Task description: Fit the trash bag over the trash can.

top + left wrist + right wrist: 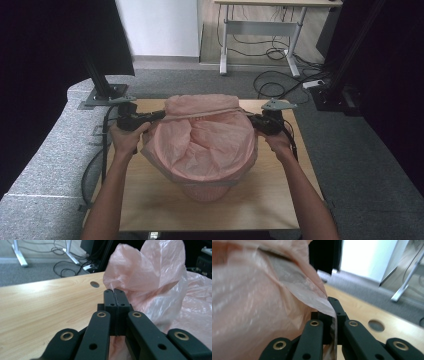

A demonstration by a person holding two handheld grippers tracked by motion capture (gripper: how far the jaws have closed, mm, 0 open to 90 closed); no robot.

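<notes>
A thin pink plastic bag [202,142] lies draped over a pink bin [207,191] at the middle of the wooden table [150,200]. At the bag's left rim, my left gripper [161,116] is shut on the film. The left gripper view shows the jaws [115,291] pressed together with the bag [147,270] bunched up from their tips. My right gripper [252,119] is shut on the opposite rim. In the right gripper view a fold of the bag [249,302] runs down between the closed jaws [331,300]. The far rim is stretched taut between the two grippers.
Black frame posts on base plates stand at the table's far left corner [102,95] and far right [332,95]. Cables [280,85] lie on the grey carpet behind, near a desk's white legs [260,30]. A round hole [94,284] is cut in the tabletop.
</notes>
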